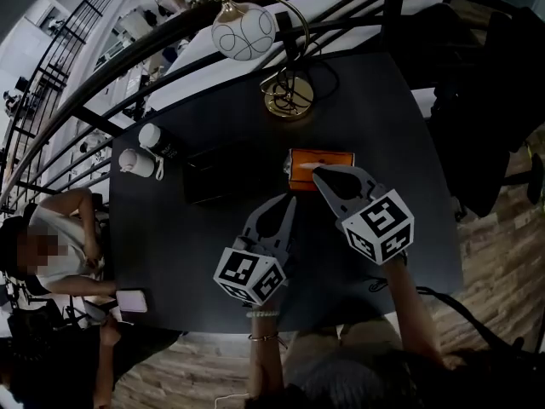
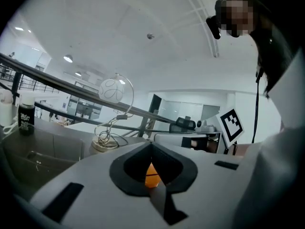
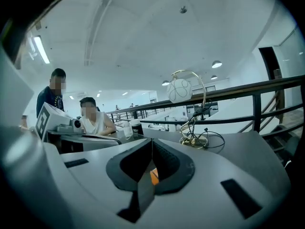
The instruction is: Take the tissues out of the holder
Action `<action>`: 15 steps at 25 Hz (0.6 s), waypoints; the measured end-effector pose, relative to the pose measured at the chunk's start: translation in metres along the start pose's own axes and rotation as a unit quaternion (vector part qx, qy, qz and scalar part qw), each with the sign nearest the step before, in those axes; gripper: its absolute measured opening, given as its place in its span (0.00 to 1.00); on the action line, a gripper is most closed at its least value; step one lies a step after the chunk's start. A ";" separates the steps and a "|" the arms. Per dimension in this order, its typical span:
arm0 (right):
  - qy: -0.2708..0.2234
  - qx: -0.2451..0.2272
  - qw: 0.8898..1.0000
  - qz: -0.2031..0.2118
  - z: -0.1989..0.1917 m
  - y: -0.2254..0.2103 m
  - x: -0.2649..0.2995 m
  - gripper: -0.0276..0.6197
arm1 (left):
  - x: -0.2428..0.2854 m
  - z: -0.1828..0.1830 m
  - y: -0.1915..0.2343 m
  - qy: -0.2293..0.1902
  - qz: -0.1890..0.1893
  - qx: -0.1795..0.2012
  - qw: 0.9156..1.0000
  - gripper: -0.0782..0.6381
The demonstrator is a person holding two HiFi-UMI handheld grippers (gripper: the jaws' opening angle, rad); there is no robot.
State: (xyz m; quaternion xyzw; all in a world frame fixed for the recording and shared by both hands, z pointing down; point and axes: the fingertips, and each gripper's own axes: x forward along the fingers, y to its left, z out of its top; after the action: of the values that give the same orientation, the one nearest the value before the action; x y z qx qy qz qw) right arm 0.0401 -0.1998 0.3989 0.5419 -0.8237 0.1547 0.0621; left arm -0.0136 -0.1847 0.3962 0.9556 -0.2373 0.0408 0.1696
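The left tool (image 1: 291, 201) and right tool (image 1: 317, 171) are both pinched closed on nothing above the dark worktop (image 1: 196, 245). The right tool's tip reaches the orange holder (image 1: 334, 164), its tissues apparently all inside, none pulled out yet.

Upper centre, a lamp (image 1: 244, 29) with a globe shade leans over the dark table (image 1: 170, 262), its brass base (image 1: 289, 99) tangled in cable. Two white bottles (image 1: 134, 162) stand close together at the table's left edge, and a dark tray (image 1: 217, 175) lies just right of them. Lower left, a person (image 1: 64, 228) sits at the table, a phone (image 1: 132, 301) by the near corner. A black railing (image 1: 102, 66) curves across the top; wood floor (image 1: 502, 254) shows at right.
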 end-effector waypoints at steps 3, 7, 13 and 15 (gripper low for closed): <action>-0.025 0.007 1.000 -0.001 0.013 0.015 -0.015 0.07 | -0.008 0.009 -0.014 -0.006 -0.013 0.014 1.000 0.12; -0.046 0.002 0.999 -0.001 0.026 0.030 -0.030 0.06 | -0.016 0.019 -0.033 -0.015 -0.027 0.031 0.999 0.12; -0.066 -0.006 0.998 0.008 0.034 0.044 -0.053 0.06 | -0.027 0.029 -0.055 -0.024 -0.037 0.055 0.997 0.12; -0.071 -0.007 0.997 0.009 0.034 0.048 -0.058 0.06 | -0.029 0.032 -0.059 -0.027 -0.039 0.064 0.997 0.12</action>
State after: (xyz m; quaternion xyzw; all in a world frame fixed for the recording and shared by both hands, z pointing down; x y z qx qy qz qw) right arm 0.0223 -0.1427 0.3424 0.5436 -0.8319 0.1109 0.0061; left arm -0.0120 -0.1342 0.3432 0.9737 -0.2014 0.0234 0.1035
